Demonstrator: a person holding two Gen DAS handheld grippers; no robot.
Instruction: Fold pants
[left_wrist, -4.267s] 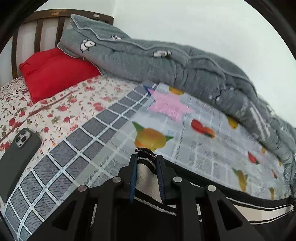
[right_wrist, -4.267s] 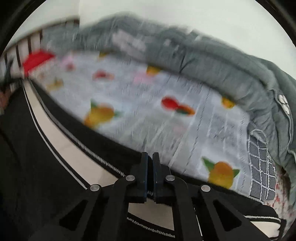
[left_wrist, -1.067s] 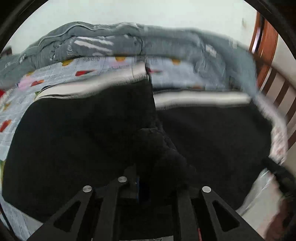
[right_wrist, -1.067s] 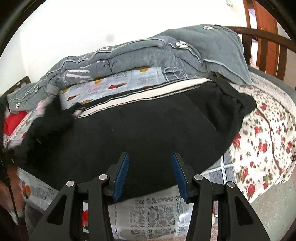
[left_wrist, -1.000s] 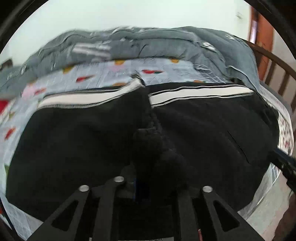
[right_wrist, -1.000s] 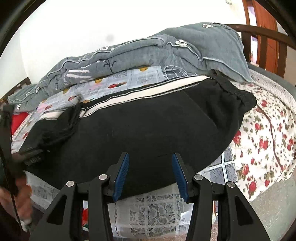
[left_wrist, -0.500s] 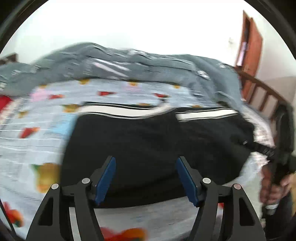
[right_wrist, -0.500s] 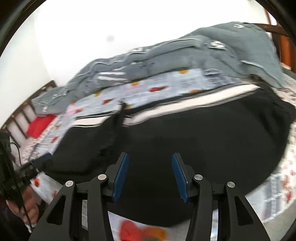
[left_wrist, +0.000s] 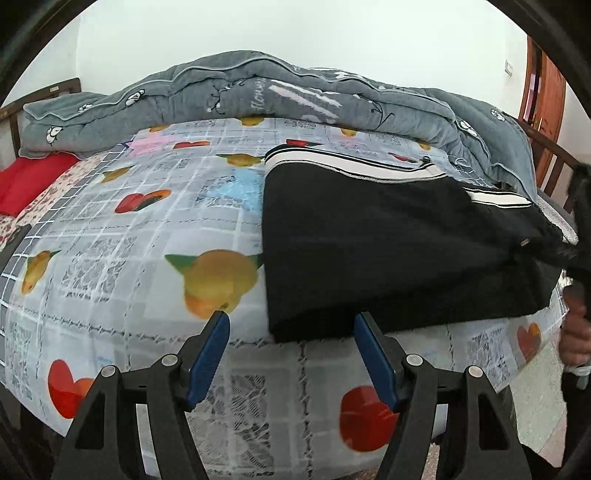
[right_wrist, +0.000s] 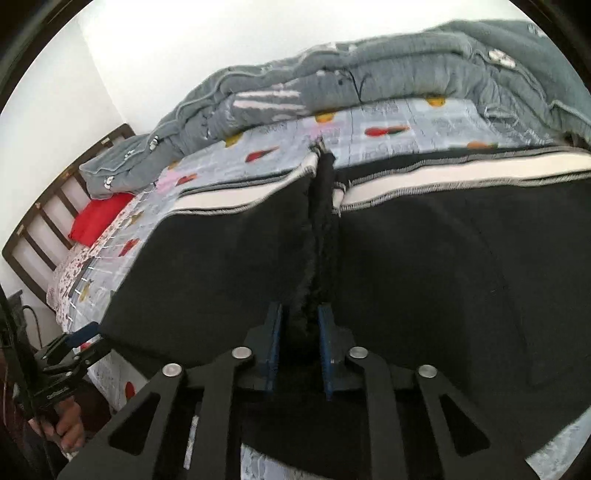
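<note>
The black pants (left_wrist: 388, 251) with a white side stripe lie folded over on the fruit-print sheet, on the right half of the left wrist view. My left gripper (left_wrist: 291, 332) stands open just before their near left corner, nothing between its blue pads. In the right wrist view my right gripper (right_wrist: 300, 314) is closing on a raised ridge of the black pants (right_wrist: 424, 277), and the fabric fills the gap between its pads. A hand holds the left gripper (right_wrist: 74, 343) at the lower left there. A hand (left_wrist: 574, 339) shows at the right edge of the left wrist view.
A rolled grey quilt (left_wrist: 258, 88) runs along the far side of the bed. A red pillow (left_wrist: 26, 181) lies by the wooden headboard (right_wrist: 55, 206). The fruit-print sheet (left_wrist: 129, 258) covers the near bed. A wooden bed end and a door (left_wrist: 546, 92) stand at the right.
My left gripper let go of the pants, opened and drew back to the left. My right gripper moved in over the pants and closed on a ridge of the fabric.
</note>
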